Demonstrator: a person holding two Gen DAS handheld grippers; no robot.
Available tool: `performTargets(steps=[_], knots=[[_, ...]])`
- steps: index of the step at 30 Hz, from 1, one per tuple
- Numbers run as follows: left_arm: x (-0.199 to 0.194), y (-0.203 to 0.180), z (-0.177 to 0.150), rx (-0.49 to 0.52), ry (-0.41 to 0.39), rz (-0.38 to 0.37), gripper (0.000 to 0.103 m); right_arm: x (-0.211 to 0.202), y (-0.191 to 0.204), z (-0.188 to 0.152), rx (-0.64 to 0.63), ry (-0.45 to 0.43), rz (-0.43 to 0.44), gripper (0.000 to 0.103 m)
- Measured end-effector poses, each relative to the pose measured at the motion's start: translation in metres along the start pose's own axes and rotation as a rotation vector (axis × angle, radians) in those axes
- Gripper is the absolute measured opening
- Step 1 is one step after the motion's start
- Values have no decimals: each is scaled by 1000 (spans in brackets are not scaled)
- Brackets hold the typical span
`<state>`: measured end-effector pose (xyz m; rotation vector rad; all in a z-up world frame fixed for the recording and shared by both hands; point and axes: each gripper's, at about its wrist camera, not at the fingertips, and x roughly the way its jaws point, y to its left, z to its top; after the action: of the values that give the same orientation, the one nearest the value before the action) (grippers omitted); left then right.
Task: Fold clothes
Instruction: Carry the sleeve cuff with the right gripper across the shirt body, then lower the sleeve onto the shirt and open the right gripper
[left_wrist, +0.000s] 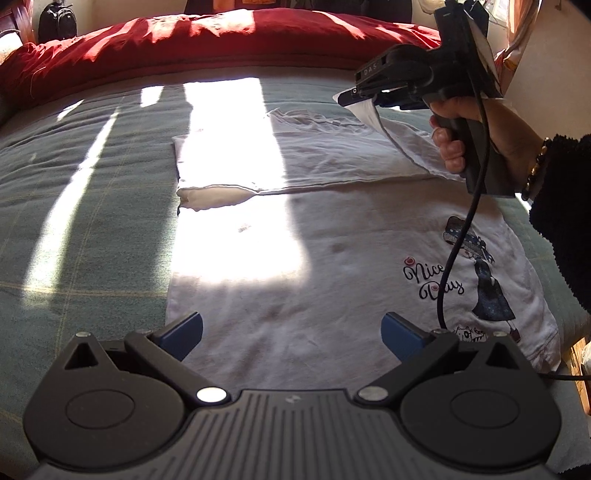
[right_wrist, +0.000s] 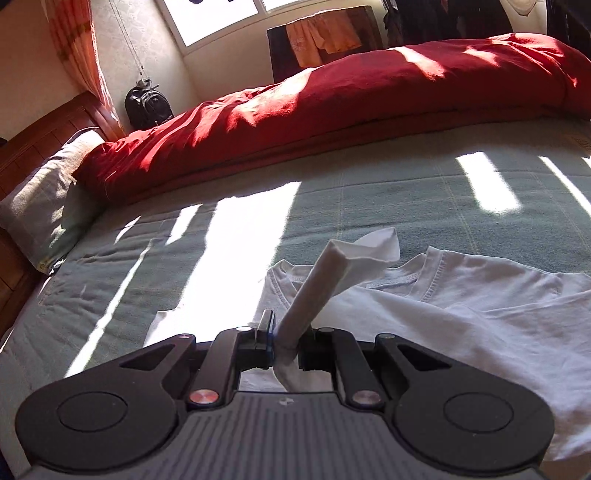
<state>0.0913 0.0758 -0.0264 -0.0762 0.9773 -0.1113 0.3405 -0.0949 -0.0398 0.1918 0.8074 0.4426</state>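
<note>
A black backpack (right_wrist: 148, 107) rests against the wall at far left, beside a wooden headboard (right_wrist: 44, 133) and a pale pillow (right_wrist: 48, 195), as sunlight from the window (right_wrist: 229, 18) falls in bars across a grey-green checked bedspread (left_wrist: 92, 229). A rumpled red duvet (left_wrist: 184, 40) is heaped along the far side of the bed.

At the near edge of the left wrist view, the left gripper (left_wrist: 291, 332) hangs above the hem end of a white T-shirt (left_wrist: 295, 258), its blue-padded fingers (left_wrist: 184, 334) spread wide with nothing between them. The shirt lies flat on the bedspread, one sleeve side already turned inward so that a folded edge crosses its middle; a printed figure and the words "Nice Day" (left_wrist: 434, 282) show toward the right.

Further right, a person's right hand (left_wrist: 476, 136), in a dark fleecy sleeve (left_wrist: 561, 206) with a beaded bracelet (left_wrist: 535, 170), grips the handle of the right gripper (left_wrist: 360, 96), from which a black cable (left_wrist: 454, 251) trails down. Its jaws are pressed nearly together on a corner of the shirt's white fabric, lifting it clear of the bed near the collar (right_wrist: 417, 277). In the right wrist view the pinched cloth rises from between the jaws as a twisted strip (right_wrist: 314, 291) ending in a loose flap.
</note>
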Motion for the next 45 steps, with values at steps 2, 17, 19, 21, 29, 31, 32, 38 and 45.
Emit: performTargets(steps=[2, 17, 19, 21, 29, 31, 32, 38, 45], knots=[[1, 1, -1, -4, 1, -3, 102, 5, 7, -3, -28, 11, -3, 13], [3, 11, -6, -34, 3, -12, 102, 44, 63, -39, -278, 117, -23, 13], [3, 11, -7, -34, 5, -12, 102, 47, 67, -45, -308, 127, -36, 13], [3, 12, -7, -37, 5, -14, 102, 48, 70, -48, -337, 131, -49, 13], [1, 15, -9, -47, 0, -13, 102, 54, 88, -54, -468, 128, -107, 13], [1, 16, -10, -51, 0, -11, 102, 55, 91, -55, -476, 126, -113, 13], [1, 17, -10, -53, 1, -9, 102, 56, 91, -56, -474, 125, -114, 13], [0, 20, -12, -64, 0, -5, 102, 63, 95, -54, -445, 150, -114, 21], [-8, 20, -10, -55, -38, -1, 102, 41, 90, -45, -339, 174, 7, 55]])
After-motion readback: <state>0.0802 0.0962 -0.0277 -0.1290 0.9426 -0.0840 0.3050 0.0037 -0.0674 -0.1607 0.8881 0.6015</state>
